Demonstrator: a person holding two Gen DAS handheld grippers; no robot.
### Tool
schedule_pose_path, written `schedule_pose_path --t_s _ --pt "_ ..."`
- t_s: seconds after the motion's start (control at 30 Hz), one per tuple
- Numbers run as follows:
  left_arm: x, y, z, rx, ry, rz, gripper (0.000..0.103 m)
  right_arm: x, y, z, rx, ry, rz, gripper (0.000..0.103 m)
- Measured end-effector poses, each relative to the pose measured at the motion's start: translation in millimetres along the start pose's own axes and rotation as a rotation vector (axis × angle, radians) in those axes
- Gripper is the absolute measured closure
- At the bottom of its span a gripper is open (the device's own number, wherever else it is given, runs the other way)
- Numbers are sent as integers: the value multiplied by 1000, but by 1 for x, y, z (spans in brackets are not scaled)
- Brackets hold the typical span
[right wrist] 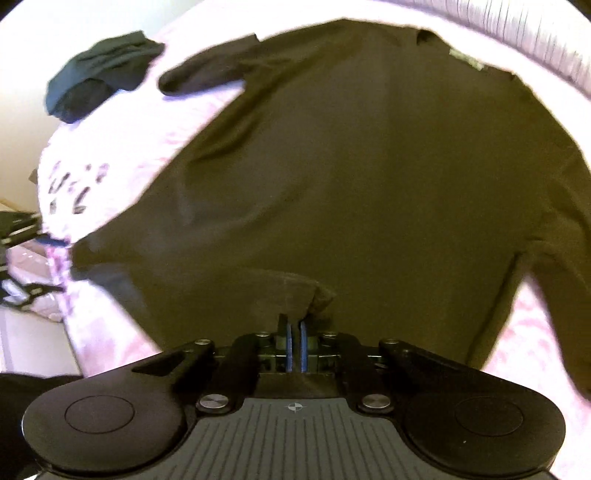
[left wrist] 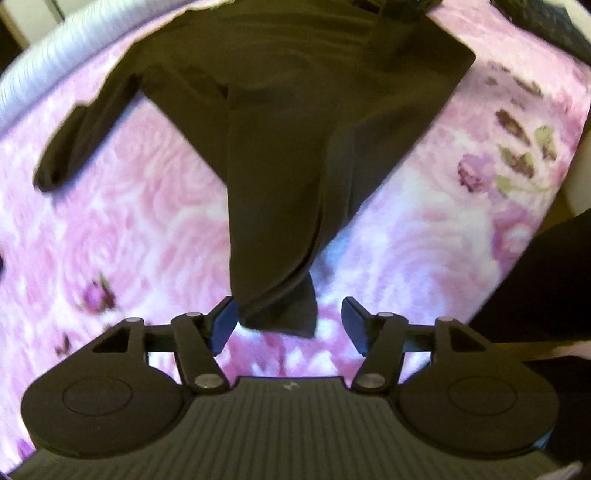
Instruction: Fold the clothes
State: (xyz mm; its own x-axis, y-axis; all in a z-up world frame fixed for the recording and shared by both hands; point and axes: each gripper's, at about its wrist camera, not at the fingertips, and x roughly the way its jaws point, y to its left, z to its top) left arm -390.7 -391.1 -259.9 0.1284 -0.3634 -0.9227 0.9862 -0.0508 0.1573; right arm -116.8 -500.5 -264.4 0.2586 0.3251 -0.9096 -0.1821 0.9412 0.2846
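A dark olive-brown long-sleeved shirt (left wrist: 277, 147) lies spread on a pink floral bedspread (left wrist: 110, 229). In the left wrist view a folded corner of it hangs down between the fingers of my left gripper (left wrist: 288, 314). That gripper is open, its blue pads (left wrist: 225, 325) wide apart and the corner close to the left one. In the right wrist view the shirt (right wrist: 369, 166) fills most of the frame. A raised pinch of its near edge (right wrist: 317, 295) meets the tips of my right gripper (right wrist: 294, 325), which is shut on it.
One sleeve (left wrist: 74, 147) trails to the left. A second dark garment (right wrist: 99, 74) lies crumpled at the far left corner of the bed. A striped pale pillow or cover (right wrist: 535, 33) borders the bed. A person's dark sleeve (left wrist: 546, 277) is at the right edge.
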Motion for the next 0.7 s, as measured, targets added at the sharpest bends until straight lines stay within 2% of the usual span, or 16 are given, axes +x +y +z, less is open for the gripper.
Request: schedule_pose_path --t_s 0.13,0.33,0.37,0.43,0.5,0.6,0.7 --pt "13 -12 8 70 -28 88 45 -41 23 -36 -30 23 -35 100" --pt "20 -8 13 92 -54 110 54 -75 50 -105 4 88 -145 100" --pt "19 -8 13 97 -60 115 57 -78 54 -115 14 91 -159 100" --pt "19 -10 14 104 -61 98 82 -82 60 -132 26 94 -167 101" --pt "17 -19 15 131 -68 101 96 -85 62 -146 27 95 -173 101" --pt "9 -37 14 235 -78 129 100 -80 66 -158 -30 95 -176 101" --pt "-6 -56 6 404 -55 192 101 -85 63 -176 -195 132 -191 102"
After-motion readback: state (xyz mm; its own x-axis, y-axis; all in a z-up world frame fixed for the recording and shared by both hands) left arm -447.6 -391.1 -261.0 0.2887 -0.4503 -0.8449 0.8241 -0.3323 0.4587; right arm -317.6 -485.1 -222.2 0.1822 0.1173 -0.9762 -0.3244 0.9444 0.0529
